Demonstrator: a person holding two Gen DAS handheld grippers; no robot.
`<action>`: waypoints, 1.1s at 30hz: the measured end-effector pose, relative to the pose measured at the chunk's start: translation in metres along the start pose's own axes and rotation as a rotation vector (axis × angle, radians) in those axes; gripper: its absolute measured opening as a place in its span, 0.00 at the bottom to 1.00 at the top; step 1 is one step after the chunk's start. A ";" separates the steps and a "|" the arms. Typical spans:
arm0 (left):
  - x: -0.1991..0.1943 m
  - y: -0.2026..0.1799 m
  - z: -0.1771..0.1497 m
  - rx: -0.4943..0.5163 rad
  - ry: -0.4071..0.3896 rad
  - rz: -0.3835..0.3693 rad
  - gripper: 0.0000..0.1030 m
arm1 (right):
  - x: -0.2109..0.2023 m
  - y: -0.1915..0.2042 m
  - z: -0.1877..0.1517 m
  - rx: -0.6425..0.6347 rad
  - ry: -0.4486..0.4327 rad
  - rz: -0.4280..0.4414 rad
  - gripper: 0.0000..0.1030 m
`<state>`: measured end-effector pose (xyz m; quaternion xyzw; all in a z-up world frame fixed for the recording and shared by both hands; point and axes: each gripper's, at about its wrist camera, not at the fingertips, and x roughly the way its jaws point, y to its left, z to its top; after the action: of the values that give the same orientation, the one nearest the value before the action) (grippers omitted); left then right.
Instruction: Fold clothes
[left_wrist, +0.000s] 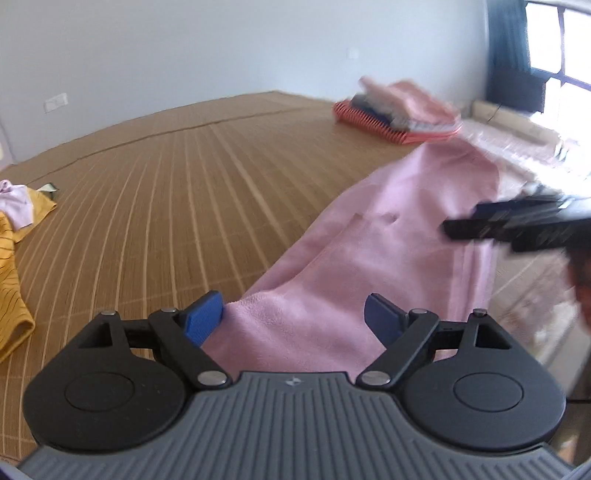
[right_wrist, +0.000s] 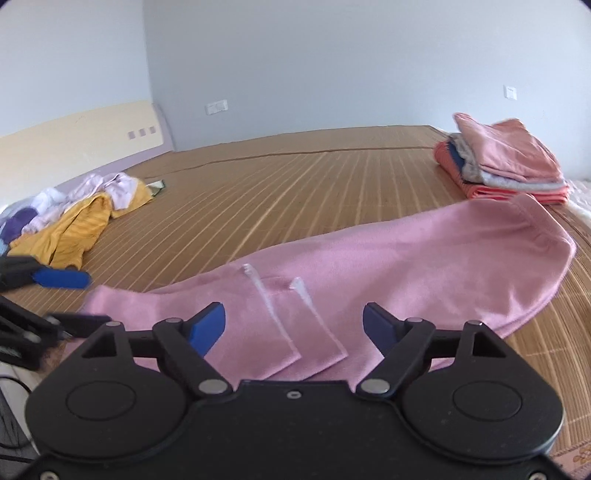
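Lying lengthwise on the bamboo bed mat (right_wrist: 295, 192), the pink garment (right_wrist: 388, 258) is spread flat for folding. Both the left tool (left_wrist: 295, 321) and right tool (right_wrist: 294, 319) gape empty over its near edge, gripping nothing.

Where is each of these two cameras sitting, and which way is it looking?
Left wrist: on the left gripper, jaws open, looking along the pink garment towards the folded stack; the right gripper shows blurred.
Right wrist: on the right gripper, jaws open, facing across the bamboo mat; the left gripper shows.
Shared: garment, mat, stack, yellow clothes pile.
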<state>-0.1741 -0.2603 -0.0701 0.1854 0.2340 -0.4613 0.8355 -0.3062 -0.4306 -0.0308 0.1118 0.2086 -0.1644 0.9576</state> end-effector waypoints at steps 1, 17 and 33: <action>0.002 -0.002 -0.004 0.019 -0.002 0.012 0.85 | 0.000 -0.004 0.000 0.017 0.001 -0.003 0.81; -0.039 0.020 -0.014 0.163 -0.086 0.148 0.90 | -0.009 -0.039 0.001 0.184 -0.020 -0.133 0.84; 0.031 0.008 0.037 0.356 -0.179 -0.300 0.90 | -0.009 -0.138 0.056 0.426 0.026 -0.169 0.90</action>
<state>-0.1444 -0.2968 -0.0562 0.2511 0.0990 -0.6287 0.7293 -0.3436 -0.5713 0.0026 0.2958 0.1902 -0.2827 0.8924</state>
